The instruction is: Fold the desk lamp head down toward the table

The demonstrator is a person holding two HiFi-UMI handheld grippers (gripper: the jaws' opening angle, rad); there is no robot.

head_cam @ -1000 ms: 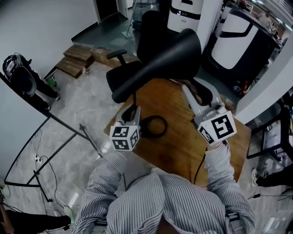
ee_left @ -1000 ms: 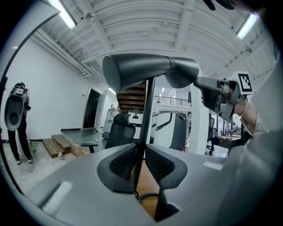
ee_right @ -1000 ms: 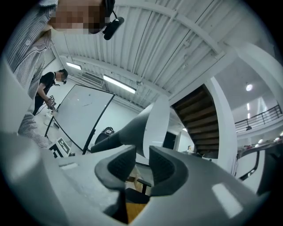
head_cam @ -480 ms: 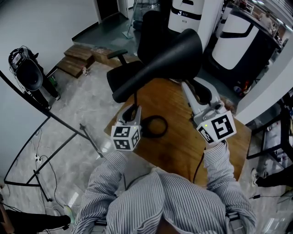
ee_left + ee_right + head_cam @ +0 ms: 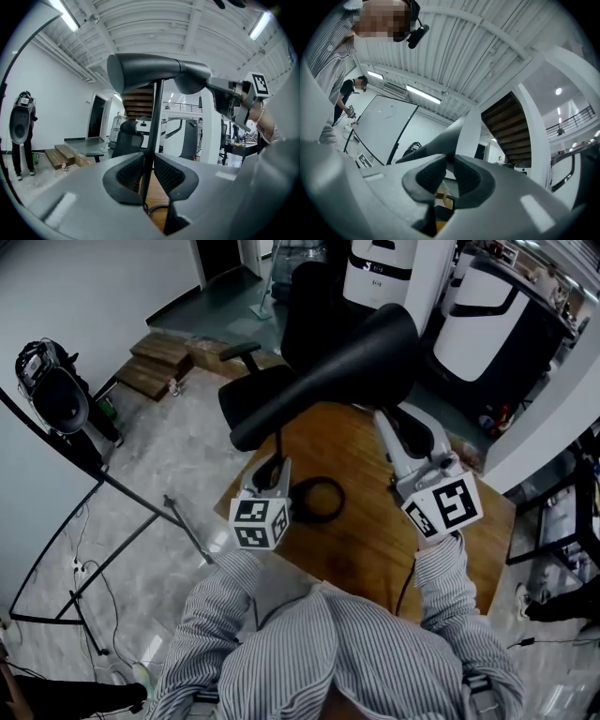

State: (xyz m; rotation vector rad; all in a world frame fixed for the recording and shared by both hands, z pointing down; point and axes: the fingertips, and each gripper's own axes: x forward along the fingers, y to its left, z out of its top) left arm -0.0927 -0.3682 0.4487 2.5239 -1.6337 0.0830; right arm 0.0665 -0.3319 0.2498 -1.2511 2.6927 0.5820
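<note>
The black desk lamp stands on the wooden table on its ring base. Its thin pole rises to the long cone-shaped lamp head, which lies slanted high above the table. My left gripper is shut on the pole low down; in the left gripper view the pole runs up between the pads of the left gripper to the lamp head. My right gripper is shut on the head's wide end; in the right gripper view the shade's edge sits in the right gripper.
A black office chair stands just beyond the table's far edge. White machines fill the back. Wooden steps lie on the floor at left, near a dark stand. A cable crosses the table's near side.
The lamp and both grippers hold their places. Only the dark equipment at the far left has shifted a little.
</note>
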